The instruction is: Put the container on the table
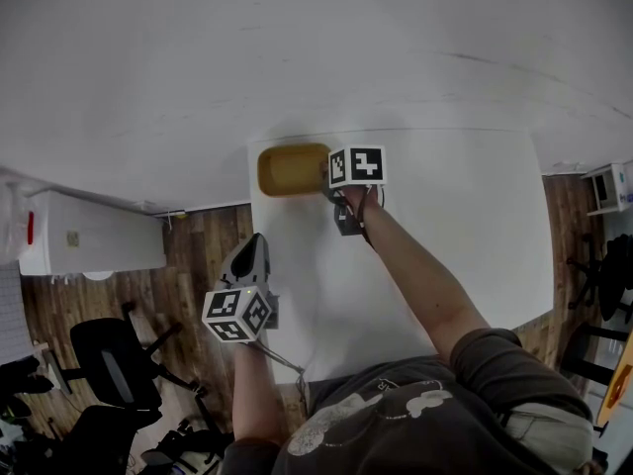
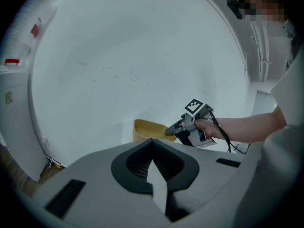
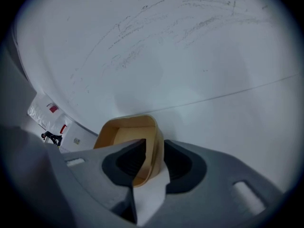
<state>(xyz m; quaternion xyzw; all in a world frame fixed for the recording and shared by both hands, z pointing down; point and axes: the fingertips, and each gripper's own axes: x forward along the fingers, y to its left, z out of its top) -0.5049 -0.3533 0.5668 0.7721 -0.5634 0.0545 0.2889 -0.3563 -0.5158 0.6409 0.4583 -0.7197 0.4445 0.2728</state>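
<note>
Right gripper (image 3: 155,152) straddles the yellow container's (image 1: 291,169) wall with jaws spread, the container resting flat at the tabletop's (image 1: 455,216) far left corner, apparently delivered, while left gripper (image 2: 152,140) waits by the left edge, jaws together, empty.

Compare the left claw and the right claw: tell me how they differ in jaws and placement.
The left claw has its jaws together with nothing between them. The right claw has its jaws apart, astride the yellow container's wall without clamping it. The left claw hangs at the table's left edge, away from the container; the right claw is over the table, at the container. Both carry a marker cube.
</note>
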